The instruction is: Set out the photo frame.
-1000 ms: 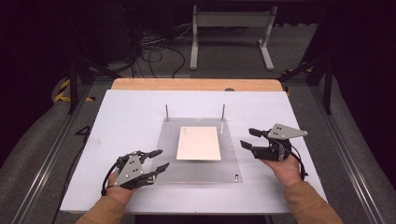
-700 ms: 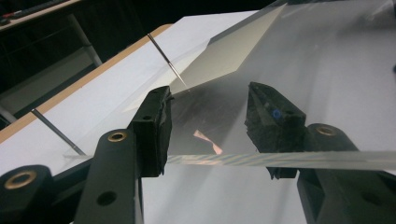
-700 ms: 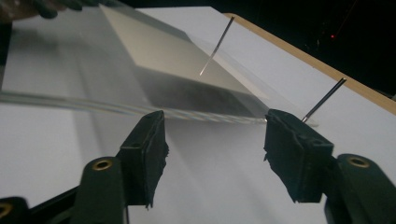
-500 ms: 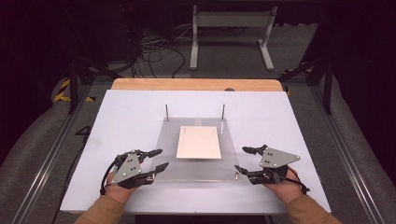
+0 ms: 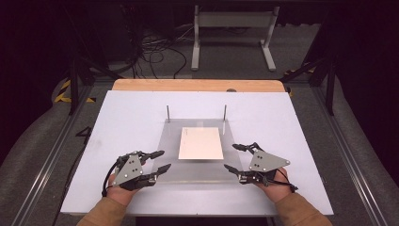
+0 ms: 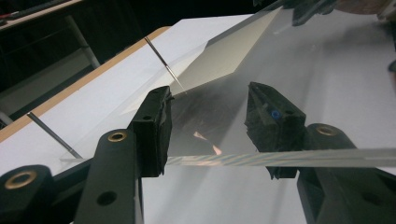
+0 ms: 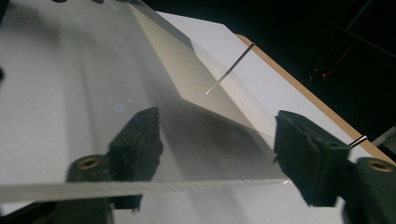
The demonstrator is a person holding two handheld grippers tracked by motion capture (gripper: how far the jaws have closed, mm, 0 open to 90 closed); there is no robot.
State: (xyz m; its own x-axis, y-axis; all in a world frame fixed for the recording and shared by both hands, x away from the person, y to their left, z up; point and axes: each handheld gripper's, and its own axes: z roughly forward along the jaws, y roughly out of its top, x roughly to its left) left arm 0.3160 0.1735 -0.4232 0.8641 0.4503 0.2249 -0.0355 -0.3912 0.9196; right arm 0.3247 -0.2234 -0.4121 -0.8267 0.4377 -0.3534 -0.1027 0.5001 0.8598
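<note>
While both claws sit spread at the clear sheet's [image 5: 195,162] near corners, left claw [image 5: 156,161], right claw [image 5: 235,157], nothing is pinched; paper [image 5: 201,143] lies flat, lift pending.

Bright white table [image 5: 122,117] amid dark surroundings — gripper views soft, close jaws blurred, sheen on the clear sheet [image 6: 280,70].

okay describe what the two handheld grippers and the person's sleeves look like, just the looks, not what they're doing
Both the left gripper and the right gripper are black, two-jawed tools with a grey three-cornered plate on top marked by small dark holes. Thin black cables loop off the back of each. In the gripper views the jaws are chunky and matte black with brass-coloured pivot rings; the left gripper's has a small blue dot. The person's sleeves are tan-brown.
</note>
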